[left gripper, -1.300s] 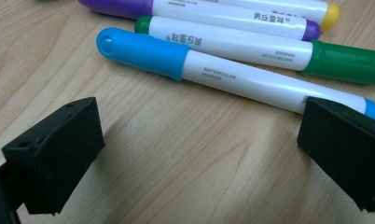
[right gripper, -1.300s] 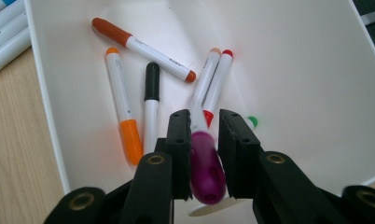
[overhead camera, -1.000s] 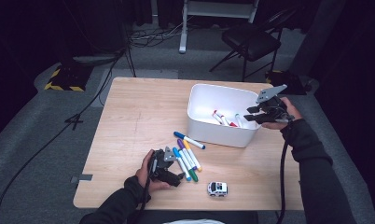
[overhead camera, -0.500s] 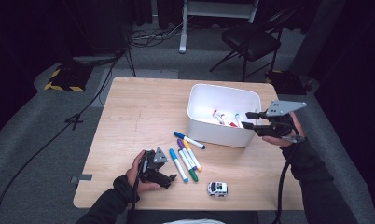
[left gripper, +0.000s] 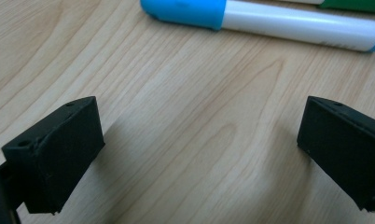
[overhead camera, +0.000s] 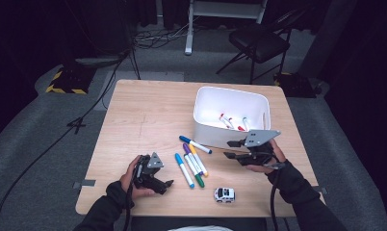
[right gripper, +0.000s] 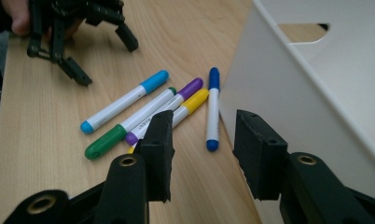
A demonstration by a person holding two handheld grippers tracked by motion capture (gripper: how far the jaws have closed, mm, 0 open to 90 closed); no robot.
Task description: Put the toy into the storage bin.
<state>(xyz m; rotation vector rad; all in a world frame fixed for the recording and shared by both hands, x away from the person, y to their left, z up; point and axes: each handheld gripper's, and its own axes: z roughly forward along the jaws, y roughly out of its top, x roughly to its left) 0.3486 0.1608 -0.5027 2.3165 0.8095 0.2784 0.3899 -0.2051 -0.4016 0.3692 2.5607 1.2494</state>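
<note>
Right claw sat part-open and empty beside the white bin, its jaws having just widened a little, aimed at the markers lying loose on the desk. Left claw was wide, empty, low by the light-blue marker. Best approach, I'd say: pick one outer marker, straddle it across the barrel mid-length, close squarely, avoid nudging neighbours.

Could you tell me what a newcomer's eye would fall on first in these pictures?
Probably the loose markers fanned out mid-table, their blue, purple, yellow and green caps bright against the pale wood. Just behind them stands the white bin with a few more markers inside. The right tongs stand open beside the bin, nothing between them, pointing at the markers; a small white toy car sits near the front edge.
</note>
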